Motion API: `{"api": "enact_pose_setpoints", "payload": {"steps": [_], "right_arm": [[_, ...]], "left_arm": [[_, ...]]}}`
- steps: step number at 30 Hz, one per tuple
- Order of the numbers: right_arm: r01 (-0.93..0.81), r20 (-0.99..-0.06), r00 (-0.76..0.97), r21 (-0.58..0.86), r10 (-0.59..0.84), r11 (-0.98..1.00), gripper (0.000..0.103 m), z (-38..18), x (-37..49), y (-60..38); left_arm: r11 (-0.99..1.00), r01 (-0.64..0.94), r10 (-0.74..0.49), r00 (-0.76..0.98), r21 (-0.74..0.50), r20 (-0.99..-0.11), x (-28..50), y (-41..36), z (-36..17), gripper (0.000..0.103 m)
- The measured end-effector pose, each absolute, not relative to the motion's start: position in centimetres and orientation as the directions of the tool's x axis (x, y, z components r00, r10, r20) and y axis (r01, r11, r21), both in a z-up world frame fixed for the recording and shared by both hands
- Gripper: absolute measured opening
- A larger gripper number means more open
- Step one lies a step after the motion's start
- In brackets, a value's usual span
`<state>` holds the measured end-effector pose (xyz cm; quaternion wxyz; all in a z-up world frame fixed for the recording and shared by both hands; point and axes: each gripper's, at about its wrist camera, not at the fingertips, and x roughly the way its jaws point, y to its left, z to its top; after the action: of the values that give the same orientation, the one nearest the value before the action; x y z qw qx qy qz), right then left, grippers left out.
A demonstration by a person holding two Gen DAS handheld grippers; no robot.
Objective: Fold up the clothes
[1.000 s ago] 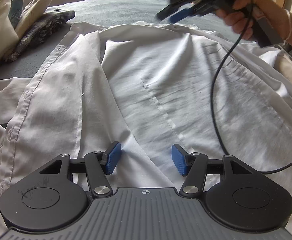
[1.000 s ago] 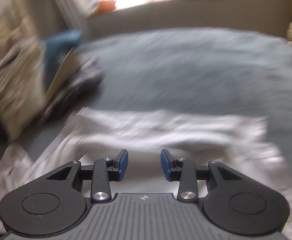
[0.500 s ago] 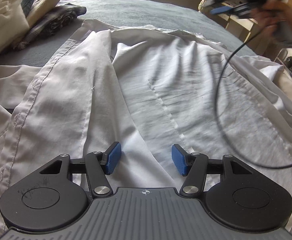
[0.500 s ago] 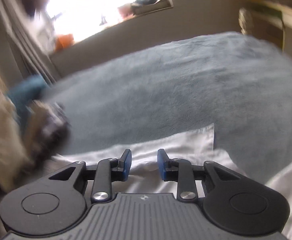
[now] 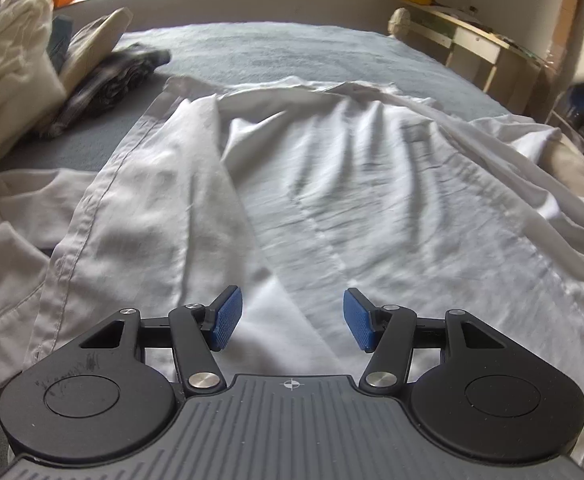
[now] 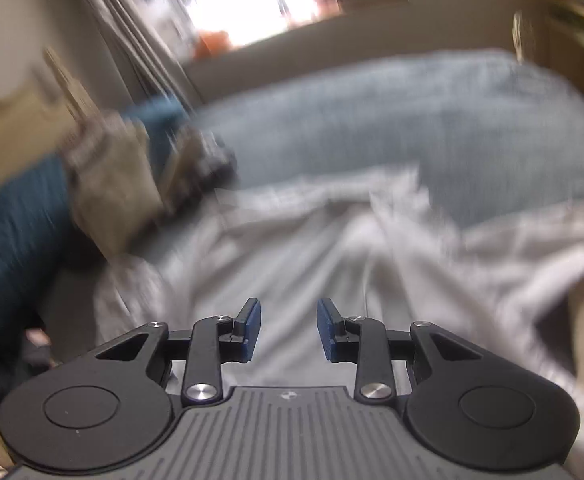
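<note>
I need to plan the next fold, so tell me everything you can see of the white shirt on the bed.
The white shirt is thin, wrinkled woven cloth, spread mostly flat on the grey-blue bedcover. A stitched seam runs down its middle. One front panel with a hemmed edge is folded over at the picture's left, a sleeve trailing beyond it. Its right side is bunched. Neither gripper holds it.

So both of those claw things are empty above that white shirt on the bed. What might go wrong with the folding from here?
Three risks, as guesses. The white shirt is wrinkled with its front panel flopped over, so a fold now may trap creases. The open left gripper hovers over layered cloth and might pinch several layers together. The right gripper gives a blurred view, so a grab could miss the shirt's edge.
</note>
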<state>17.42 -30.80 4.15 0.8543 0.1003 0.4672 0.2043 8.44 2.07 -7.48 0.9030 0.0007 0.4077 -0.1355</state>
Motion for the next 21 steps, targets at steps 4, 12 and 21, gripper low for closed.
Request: {"api": "enact_pose_setpoints", "payload": {"steps": [4,12,21], "right_arm": [[-0.271,-0.852,0.398,0.245,0.340,0.931,0.029,-3.5,16.3,-28.1],[-0.019,-0.907,0.421,0.029,0.034,0.999,0.028,-6.8,12.4,-37.3],[-0.348,-0.832,0.413,0.231,0.370,0.909,0.028,-2.1,6.6,-32.1]], "left_arm": [[0.928,0.355,-0.319,0.601,-0.113,-0.733,6.6,-1.2,-7.3,0.056],[0.883,0.465,-0.320,0.498,-0.063,-0.806,3.1,-4.6,-9.5,0.056],[0.758,0.643,-0.440,0.381,-0.109,-0.813,-0.3,-4.7,-8.0,0.056]]}}
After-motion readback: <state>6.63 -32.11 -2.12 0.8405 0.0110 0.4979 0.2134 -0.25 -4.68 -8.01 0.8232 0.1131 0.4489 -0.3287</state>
